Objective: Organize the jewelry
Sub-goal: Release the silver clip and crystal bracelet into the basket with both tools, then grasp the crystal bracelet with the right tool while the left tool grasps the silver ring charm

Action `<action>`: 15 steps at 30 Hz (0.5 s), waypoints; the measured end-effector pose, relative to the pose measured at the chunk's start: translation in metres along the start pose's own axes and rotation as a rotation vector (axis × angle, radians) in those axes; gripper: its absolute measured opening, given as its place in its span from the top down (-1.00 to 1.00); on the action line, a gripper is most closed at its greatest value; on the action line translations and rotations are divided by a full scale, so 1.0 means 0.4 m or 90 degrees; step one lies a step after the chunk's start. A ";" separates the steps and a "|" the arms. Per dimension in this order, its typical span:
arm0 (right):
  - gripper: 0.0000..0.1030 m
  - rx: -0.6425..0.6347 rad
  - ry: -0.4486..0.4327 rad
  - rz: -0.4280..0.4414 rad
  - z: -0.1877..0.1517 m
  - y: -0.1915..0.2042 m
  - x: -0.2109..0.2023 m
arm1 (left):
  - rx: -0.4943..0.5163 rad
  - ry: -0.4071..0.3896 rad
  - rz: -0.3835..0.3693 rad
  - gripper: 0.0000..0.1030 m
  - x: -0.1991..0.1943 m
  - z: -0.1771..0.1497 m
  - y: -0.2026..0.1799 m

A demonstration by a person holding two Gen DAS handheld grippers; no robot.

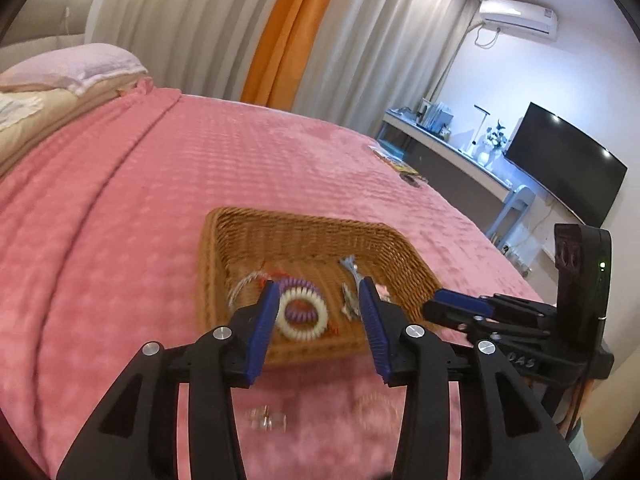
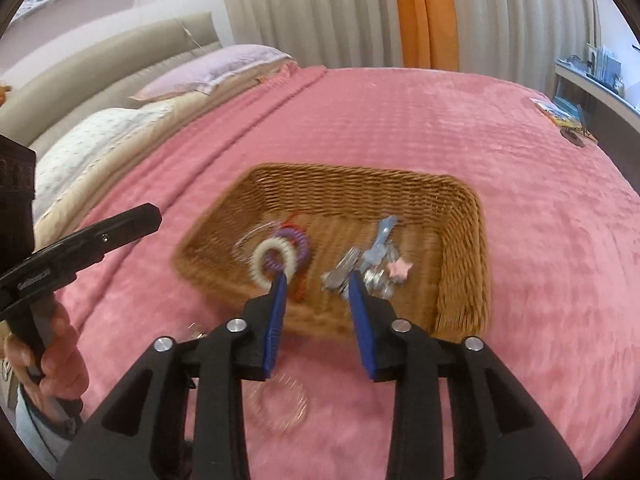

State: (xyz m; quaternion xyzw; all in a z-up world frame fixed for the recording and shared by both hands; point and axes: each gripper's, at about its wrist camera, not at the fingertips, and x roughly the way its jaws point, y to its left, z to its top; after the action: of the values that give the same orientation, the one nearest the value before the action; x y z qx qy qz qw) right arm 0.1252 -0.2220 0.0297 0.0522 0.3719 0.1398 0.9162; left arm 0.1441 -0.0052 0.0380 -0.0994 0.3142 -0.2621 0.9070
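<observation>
A woven wicker basket (image 1: 248, 232) (image 2: 460, 204) sits on the pink bedspread. It holds a white coil hair tie (image 1: 316, 330) (image 2: 260, 258), a purple coil tie (image 1: 300, 282) (image 2: 298, 240), silver and blue hair clips (image 1: 349, 270) (image 2: 380, 236) and a pink star clip (image 2: 399, 270). My left gripper (image 1: 320, 286) is open and empty above the basket's near edge. My right gripper (image 2: 318, 278) is open and empty, also over the near edge. A clear bracelet (image 1: 376, 410) (image 2: 280, 404) and small clear pieces (image 1: 267, 420) lie on the bedspread in front of the basket.
The pink bedspread (image 1: 160, 184) (image 2: 540, 280) spreads all round. Pillows (image 1: 80, 66) (image 2: 208, 68) lie at the head. The right gripper's body (image 1: 520, 312) sits right of the basket; the left gripper (image 2: 80, 236) sits left. Small items (image 1: 400, 164) (image 2: 560, 116) lie at the far edge.
</observation>
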 end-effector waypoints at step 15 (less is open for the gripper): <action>0.39 0.004 0.076 0.006 -0.174 0.043 0.059 | -0.072 0.097 0.035 0.23 0.028 -0.169 0.121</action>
State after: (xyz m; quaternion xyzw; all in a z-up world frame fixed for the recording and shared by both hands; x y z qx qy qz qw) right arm 0.0892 -0.1993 -0.0328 0.0488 0.4264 0.1460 0.8914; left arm 0.1297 0.0284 -0.0374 -0.1220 0.3992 -0.2259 0.8802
